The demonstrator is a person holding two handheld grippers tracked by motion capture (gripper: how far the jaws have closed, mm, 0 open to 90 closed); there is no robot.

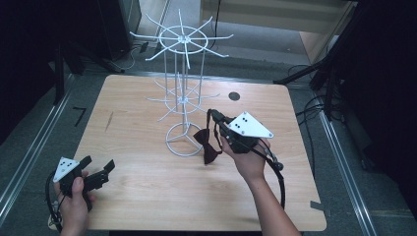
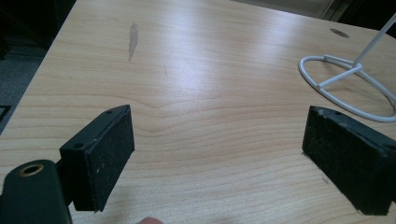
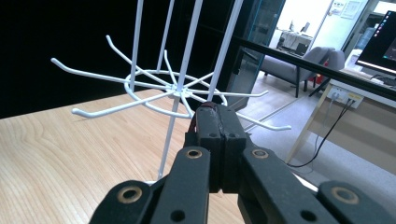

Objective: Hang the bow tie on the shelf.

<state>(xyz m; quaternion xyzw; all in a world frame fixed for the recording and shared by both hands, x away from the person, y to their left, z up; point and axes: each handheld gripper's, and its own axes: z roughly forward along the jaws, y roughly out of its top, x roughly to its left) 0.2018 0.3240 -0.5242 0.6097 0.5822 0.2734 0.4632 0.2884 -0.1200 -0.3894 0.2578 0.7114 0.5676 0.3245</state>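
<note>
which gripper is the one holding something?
The right gripper: its jaws are clamped on the strap of the dark red bow tie beside the white wire rack. The left gripper is open.

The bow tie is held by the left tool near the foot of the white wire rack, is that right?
Not quite: the right tool holds the bow tie, as the high view shows. It does hang near the foot of the white wire rack.

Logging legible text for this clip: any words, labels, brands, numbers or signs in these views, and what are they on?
None can be read.
Poster on the far wall in the right gripper view: too small and blurred.
Monitor screen in the same view: lit, content illegible.
Grey plates on the left gripper and right gripper: just dark dots, no lettering.
</note>
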